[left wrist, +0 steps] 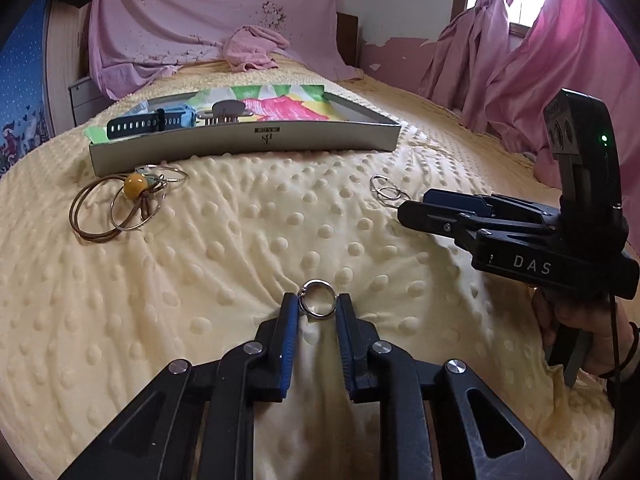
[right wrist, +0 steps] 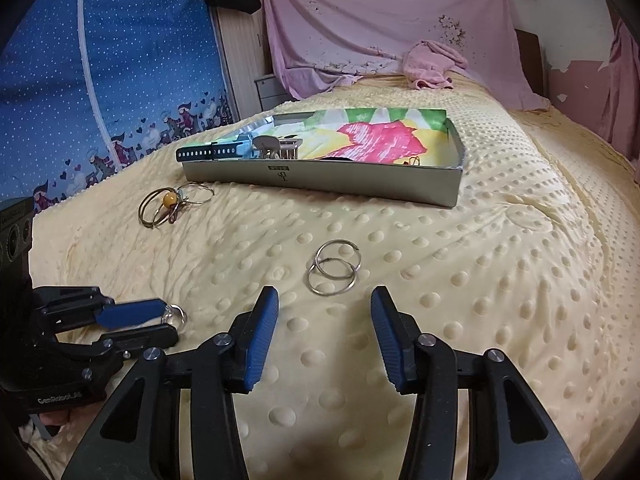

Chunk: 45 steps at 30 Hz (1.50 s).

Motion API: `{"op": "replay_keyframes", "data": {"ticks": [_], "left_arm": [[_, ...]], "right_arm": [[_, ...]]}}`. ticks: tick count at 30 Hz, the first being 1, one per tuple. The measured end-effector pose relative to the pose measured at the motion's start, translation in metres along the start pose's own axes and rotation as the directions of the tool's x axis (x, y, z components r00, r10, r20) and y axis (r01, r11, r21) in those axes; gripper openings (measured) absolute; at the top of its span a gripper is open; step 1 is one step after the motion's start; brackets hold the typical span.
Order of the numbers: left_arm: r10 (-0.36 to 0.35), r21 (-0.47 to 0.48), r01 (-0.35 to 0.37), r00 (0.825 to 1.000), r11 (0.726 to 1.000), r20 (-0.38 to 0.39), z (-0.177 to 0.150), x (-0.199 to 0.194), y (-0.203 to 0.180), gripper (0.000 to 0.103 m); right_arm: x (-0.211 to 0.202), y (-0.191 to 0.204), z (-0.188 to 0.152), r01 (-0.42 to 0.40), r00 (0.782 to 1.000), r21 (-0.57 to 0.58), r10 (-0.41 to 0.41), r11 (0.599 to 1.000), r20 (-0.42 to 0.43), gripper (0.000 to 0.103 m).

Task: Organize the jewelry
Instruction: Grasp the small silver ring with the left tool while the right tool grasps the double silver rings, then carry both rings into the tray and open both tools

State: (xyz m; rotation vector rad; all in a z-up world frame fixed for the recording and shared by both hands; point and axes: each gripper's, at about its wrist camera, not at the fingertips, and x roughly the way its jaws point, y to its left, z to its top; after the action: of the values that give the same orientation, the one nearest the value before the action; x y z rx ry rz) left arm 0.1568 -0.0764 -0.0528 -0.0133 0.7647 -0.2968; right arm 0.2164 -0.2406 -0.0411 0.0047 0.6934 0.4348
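Observation:
My left gripper [left wrist: 318,306] is closed on a silver ring [left wrist: 318,298] that rests on the yellow dotted blanket; it also shows in the right wrist view [right wrist: 175,315]. My right gripper [right wrist: 324,300] is open and empty, just short of two linked silver hoops [right wrist: 334,267], which also show in the left wrist view [left wrist: 385,191]. A grey tray [right wrist: 320,178] with a colourful lining holds a dark watch strap [right wrist: 210,153], a clip [right wrist: 276,146] and a small gold piece [right wrist: 414,161]. A pile of bangles with an orange bead [left wrist: 134,185] lies left of the tray front.
The bed's yellow blanket [right wrist: 500,280] spreads all around. A pink cloth heap [right wrist: 432,65] lies at the head. A pink sheet [left wrist: 208,12] hangs behind, pink curtains [left wrist: 540,60] at right, a blue wardrobe cover [right wrist: 100,80] at left.

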Motion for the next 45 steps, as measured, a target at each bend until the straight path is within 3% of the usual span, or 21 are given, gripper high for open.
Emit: {"op": "replay_keyframes", "data": {"ticks": [5,6,7,10,14,18,26,32,45], "left_arm": [[0.004,0.006,-0.004,1.0,1.0,-0.009,0.006,0.009,0.002,0.018],[0.008,0.007,-0.008,1.0,1.0,-0.011,0.009,0.012,0.002,0.009],[0.021,0.005,-0.021,1.0,1.0,-0.017,0.012,0.016,0.003,0.007],[0.003,-0.018,-0.003,1.0,1.0,-0.02,0.018,0.022,0.009,0.007],[-0.009,-0.027,0.009,1.0,1.0,-0.018,0.023,0.028,0.012,0.007],[-0.03,-0.052,0.029,1.0,0.998,-0.008,0.027,0.029,0.016,0.006],[-0.017,-0.04,0.018,1.0,0.999,0.026,0.042,0.023,0.012,0.006],[-0.031,-0.095,0.036,0.998,0.995,0.047,0.061,0.025,0.017,0.006],[-0.027,-0.14,0.044,0.992,0.989,0.12,0.132,0.049,0.022,0.006]], "right_arm": [[0.018,0.0,0.006,-0.007,0.999,0.002,0.007,1.0,-0.036,0.043],[0.02,0.0,0.007,-0.009,0.999,0.004,0.01,1.0,-0.04,0.043],[0.022,-0.001,0.008,-0.014,0.999,0.008,0.014,1.0,-0.041,0.043],[0.029,-0.001,0.011,-0.023,0.999,0.016,0.023,1.0,-0.046,0.042],[0.035,-0.002,0.011,-0.035,0.998,0.026,0.036,0.999,-0.051,0.038],[0.037,-0.006,0.011,-0.046,0.998,0.049,0.049,0.998,-0.046,0.028],[0.031,0.0,0.009,-0.068,0.998,0.022,0.069,0.997,-0.013,0.027],[0.023,0.0,0.013,-0.069,0.998,0.01,0.069,0.998,0.015,0.027],[0.013,-0.026,0.061,-0.052,0.989,0.006,0.05,0.999,0.138,0.027]]}}
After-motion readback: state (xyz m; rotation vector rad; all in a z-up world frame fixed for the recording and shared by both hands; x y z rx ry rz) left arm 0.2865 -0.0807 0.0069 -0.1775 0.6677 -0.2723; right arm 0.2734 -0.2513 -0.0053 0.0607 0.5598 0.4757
